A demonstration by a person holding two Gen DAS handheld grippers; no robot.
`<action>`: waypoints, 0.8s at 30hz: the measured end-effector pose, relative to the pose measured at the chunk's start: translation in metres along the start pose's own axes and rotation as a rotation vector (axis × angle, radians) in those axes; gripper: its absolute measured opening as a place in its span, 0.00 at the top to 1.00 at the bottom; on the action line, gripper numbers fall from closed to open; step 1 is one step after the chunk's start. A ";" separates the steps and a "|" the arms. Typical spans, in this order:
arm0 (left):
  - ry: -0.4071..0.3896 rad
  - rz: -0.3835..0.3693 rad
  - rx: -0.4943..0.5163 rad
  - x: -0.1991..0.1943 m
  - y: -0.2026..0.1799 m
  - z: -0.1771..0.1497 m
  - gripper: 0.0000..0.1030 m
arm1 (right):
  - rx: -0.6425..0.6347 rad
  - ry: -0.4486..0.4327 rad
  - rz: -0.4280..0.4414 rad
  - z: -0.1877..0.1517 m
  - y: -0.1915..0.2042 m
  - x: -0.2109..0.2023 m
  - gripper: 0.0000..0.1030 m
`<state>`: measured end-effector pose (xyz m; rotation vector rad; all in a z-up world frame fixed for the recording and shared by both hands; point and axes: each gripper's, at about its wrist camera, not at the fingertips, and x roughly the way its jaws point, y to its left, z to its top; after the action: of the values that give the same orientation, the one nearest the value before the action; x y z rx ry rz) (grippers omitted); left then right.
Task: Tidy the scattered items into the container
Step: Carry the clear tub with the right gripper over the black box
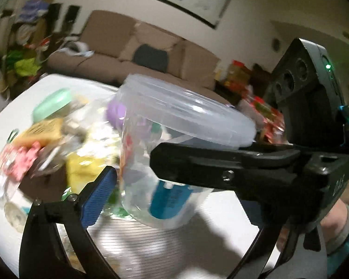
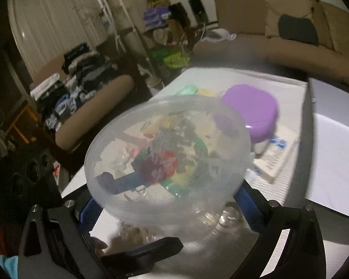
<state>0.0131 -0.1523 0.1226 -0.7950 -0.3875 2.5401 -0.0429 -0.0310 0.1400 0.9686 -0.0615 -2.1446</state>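
Behind the white table sits a brown sofa. Right gripper is clamped around the clear tub, lifted and tilted. Left gripper is spread wide beside the tub, holding nothing. Beyond the tub lie a purple box and other bits. Next, I think, set the tub down steady.

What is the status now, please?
Right claw shut on clear lid, held over the container. Left claw beside the container, grip unclear. Purple box and scattered items on table beyond.
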 end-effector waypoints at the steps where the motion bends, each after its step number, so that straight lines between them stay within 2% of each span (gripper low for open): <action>1: 0.017 -0.009 0.030 0.005 -0.012 0.005 0.05 | 0.017 -0.014 0.003 0.000 -0.006 -0.010 0.02; 7: 0.079 -0.034 0.208 0.046 -0.080 0.042 0.03 | 0.097 -0.110 -0.038 0.009 -0.053 -0.069 0.02; 11: 0.130 -0.046 0.258 0.090 -0.113 0.061 0.03 | 0.139 -0.167 -0.092 0.018 -0.092 -0.093 0.02; 14: 0.178 -0.024 0.274 0.123 -0.126 0.069 0.03 | 0.212 -0.204 -0.123 0.025 -0.131 -0.101 0.03; 18: 0.262 0.029 0.223 0.152 -0.126 0.066 0.03 | 0.330 -0.230 -0.175 0.027 -0.184 -0.099 0.03; 21: 0.260 -0.027 0.118 0.132 -0.106 0.048 0.03 | 0.381 -0.189 -0.216 0.025 -0.213 -0.080 0.03; 24: 0.245 -0.023 0.046 0.108 -0.075 0.033 0.02 | 0.383 -0.139 -0.251 0.019 -0.221 -0.065 0.03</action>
<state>-0.0607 -0.0385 0.1277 -1.0630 -0.2556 2.3842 -0.1672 0.1634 0.1206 1.0846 -0.4546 -2.4856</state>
